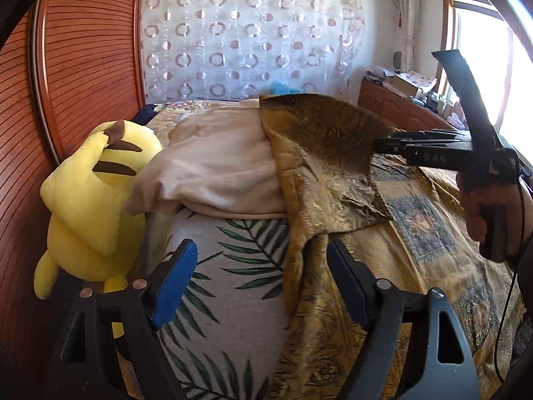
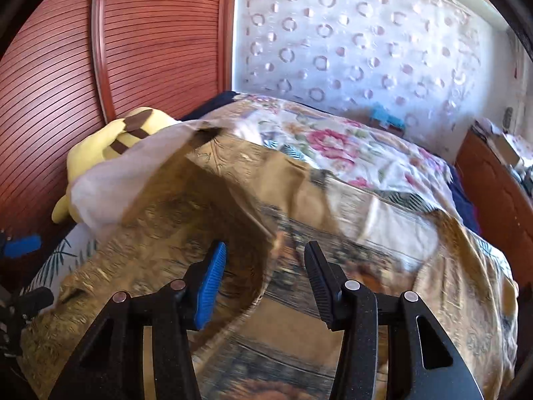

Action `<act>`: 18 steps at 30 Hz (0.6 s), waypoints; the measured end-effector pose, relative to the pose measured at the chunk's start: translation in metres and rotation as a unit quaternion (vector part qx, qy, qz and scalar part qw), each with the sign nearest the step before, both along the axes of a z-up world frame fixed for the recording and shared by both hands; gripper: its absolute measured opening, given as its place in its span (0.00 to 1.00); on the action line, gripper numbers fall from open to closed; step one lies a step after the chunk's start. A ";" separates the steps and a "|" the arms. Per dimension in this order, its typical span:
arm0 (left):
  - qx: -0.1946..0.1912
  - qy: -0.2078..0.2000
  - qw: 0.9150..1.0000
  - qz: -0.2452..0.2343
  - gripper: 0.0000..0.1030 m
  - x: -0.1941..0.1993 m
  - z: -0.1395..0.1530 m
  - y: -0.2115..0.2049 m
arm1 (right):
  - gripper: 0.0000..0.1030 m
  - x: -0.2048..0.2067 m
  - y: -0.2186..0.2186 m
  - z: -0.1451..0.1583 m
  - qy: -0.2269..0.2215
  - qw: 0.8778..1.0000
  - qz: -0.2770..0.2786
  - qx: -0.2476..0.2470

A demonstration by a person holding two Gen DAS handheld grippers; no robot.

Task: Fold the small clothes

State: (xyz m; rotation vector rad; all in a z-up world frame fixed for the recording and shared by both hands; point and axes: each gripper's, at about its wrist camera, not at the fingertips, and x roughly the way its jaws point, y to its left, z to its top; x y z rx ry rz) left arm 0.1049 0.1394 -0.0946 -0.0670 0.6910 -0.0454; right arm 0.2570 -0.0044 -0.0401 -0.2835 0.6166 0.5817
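Gold-brown patterned garment (image 1: 319, 153) draped over the bed's heap, one corner raised off it, remainder rumpled below.

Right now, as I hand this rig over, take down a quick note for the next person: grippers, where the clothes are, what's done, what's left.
Left gripper: open, empty, over the palm-leaf sheet.
Right gripper: jaws partly apart at the raised edge of the gold patterned cloth; whether it grips is unclear.
Cloth: one side lifted, the rest draped on the bed, beside a beige cloth.
Done: no finished fold visible.
Left: probably lay the edge over and flatten.
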 end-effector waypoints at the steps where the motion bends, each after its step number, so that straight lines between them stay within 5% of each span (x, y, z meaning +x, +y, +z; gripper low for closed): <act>1: -0.001 -0.001 1.000 -0.002 0.78 0.001 0.002 0.000 | 0.50 0.001 -0.004 0.000 -0.001 1.000 -0.004 -0.001; 18: 0.015 -0.016 0.998 -0.054 0.78 0.075 0.022 -0.080 | 0.50 -0.022 -0.119 0.017 -0.022 0.998 -0.059 0.032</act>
